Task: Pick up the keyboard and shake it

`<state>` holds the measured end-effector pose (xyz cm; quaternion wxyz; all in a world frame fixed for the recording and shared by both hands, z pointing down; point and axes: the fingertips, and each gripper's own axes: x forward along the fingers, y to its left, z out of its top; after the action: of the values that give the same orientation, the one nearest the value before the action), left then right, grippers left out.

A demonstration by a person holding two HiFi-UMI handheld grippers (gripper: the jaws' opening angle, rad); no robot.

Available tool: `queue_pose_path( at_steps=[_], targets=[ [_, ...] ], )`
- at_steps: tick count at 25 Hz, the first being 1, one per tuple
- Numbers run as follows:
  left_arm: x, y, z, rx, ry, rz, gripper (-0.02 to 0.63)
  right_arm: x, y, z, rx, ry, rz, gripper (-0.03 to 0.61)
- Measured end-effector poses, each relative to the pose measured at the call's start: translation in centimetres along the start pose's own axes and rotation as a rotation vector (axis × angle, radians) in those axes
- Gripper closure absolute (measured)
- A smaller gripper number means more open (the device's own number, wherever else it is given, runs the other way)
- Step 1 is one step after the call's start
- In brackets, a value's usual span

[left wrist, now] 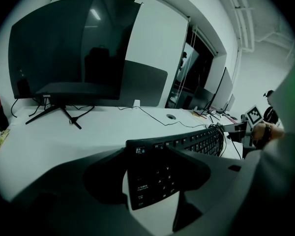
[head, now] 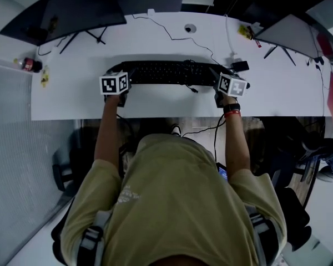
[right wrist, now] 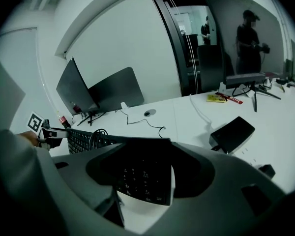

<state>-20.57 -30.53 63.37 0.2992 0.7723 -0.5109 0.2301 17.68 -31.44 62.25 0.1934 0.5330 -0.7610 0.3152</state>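
Note:
A black keyboard [head: 166,72] lies crosswise on the white desk [head: 155,104], in front of the person. My left gripper [head: 117,73] holds its left end and my right gripper [head: 226,75] its right end. In the left gripper view the keyboard's end [left wrist: 155,178] fills the space between the jaws, and its key rows [left wrist: 196,142] run off toward the other gripper. The right gripper view shows the number-pad end [right wrist: 140,178] framed the same way by the right gripper [right wrist: 147,173]. Both pairs of jaws stand wide, closed across the keyboard's depth.
A dark monitor [head: 61,13] stands at the back left, another [head: 288,32] at the back right. The keyboard's cable [head: 172,35] trails back across the desk. A black device [right wrist: 232,134] lies right of the keyboard, a bottle [head: 30,65] far left. A person [right wrist: 248,33] stands far off.

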Motion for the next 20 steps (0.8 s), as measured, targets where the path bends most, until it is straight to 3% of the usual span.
queue_pose_path(
  at_steps=[10, 20],
  targets=[
    [0.4, 1.3, 1.9, -0.008, -0.070, 0.017, 0.341, 1.5, 0.6, 2.6, -0.036, -0.059, -0.002, 0.298],
    [0.6, 1.9, 2.3, -0.006, -0.199, 0.037, 0.340, 2.5, 1.1, 3.7, -0.087, -0.222, -0.020, 0.298]
  ],
)
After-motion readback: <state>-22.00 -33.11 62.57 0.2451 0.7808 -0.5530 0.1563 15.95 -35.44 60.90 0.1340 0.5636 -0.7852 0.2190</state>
